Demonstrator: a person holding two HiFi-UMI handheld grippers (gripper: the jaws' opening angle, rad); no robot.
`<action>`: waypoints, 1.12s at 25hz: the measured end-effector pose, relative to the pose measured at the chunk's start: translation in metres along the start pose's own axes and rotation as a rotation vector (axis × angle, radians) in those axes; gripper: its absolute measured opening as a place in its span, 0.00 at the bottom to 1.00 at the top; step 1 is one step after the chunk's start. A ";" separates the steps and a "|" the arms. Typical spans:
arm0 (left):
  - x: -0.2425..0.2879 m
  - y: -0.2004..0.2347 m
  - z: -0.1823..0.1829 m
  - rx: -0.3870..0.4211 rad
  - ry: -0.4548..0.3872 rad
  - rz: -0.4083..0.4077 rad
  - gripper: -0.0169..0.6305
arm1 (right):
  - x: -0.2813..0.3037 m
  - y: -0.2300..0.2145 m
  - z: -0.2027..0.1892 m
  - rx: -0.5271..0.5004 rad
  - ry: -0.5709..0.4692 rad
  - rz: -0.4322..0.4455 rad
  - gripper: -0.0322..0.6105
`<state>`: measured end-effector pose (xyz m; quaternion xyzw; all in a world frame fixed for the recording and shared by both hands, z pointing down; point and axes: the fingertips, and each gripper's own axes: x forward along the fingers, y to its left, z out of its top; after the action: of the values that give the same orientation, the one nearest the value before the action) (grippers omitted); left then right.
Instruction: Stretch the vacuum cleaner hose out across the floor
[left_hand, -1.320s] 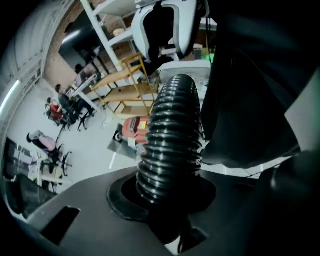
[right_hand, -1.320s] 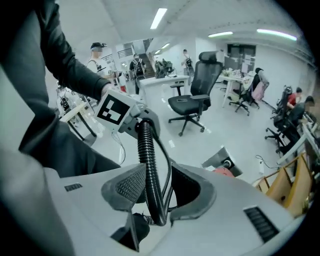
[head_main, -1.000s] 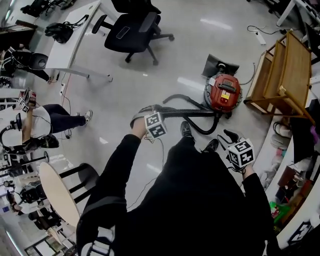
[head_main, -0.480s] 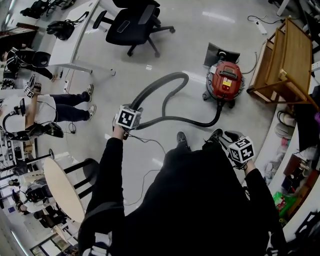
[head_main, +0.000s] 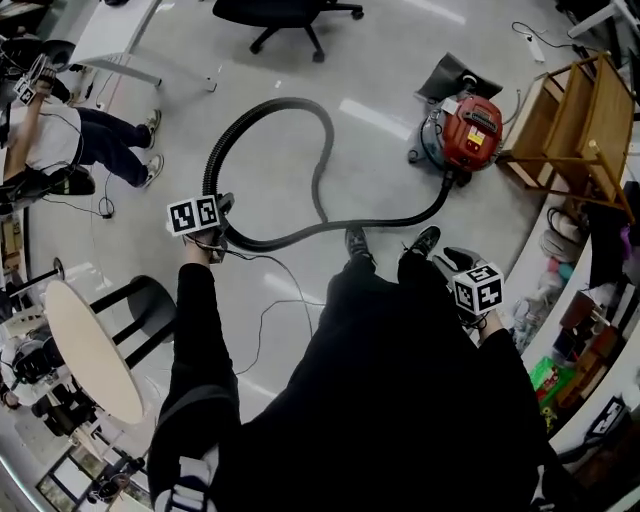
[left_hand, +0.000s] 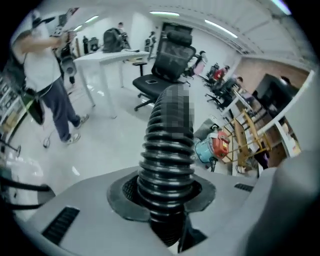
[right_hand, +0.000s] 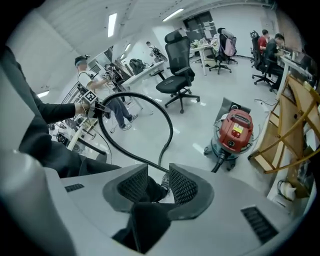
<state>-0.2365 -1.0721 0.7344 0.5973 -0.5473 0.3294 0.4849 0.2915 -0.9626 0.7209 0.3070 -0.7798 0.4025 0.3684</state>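
A red canister vacuum cleaner (head_main: 470, 130) stands on the floor at the upper right. Its black ribbed hose (head_main: 270, 105) runs from the canister past my feet, crosses itself and curls in one big loop back to my left gripper (head_main: 215, 208). That gripper is shut on the hose (left_hand: 167, 150) near its free end, and the ribs sit clamped between the pads. My right gripper (head_main: 448, 258) hangs by my right hip, apart from the hose. In the right gripper view its jaws (right_hand: 157, 172) stand a little apart with nothing between them; the vacuum cleaner (right_hand: 234, 131) and hose loop (right_hand: 167, 125) lie beyond.
A wooden rack (head_main: 575, 120) stands right of the vacuum, with a dark flat piece (head_main: 455, 75) behind it. A black office chair (head_main: 285, 15) and white desk (head_main: 110, 35) are at the top. A person (head_main: 60, 140) stands at the left. A round table (head_main: 85, 350) and a stool (head_main: 150, 305) are at the lower left. A thin cable (head_main: 270, 310) trails by my feet.
My left gripper has carried the hose end out to the left, and the bunched hose has opened into a wide loop. The right gripper has stayed by my hip.
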 end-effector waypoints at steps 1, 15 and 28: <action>0.000 0.015 -0.011 -0.060 -0.004 -0.002 0.23 | 0.006 0.015 0.000 -0.026 0.014 0.012 0.27; -0.081 0.009 -0.096 -0.551 -0.230 -0.056 0.23 | -0.026 0.063 -0.039 -0.119 -0.073 0.066 0.27; -0.122 -0.140 -0.235 -0.558 -0.211 -0.139 0.23 | -0.047 0.092 -0.190 0.021 -0.175 0.183 0.22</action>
<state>-0.0907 -0.8198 0.6642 0.5080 -0.6219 0.0685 0.5921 0.3081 -0.7473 0.7219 0.2724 -0.8295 0.4141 0.2574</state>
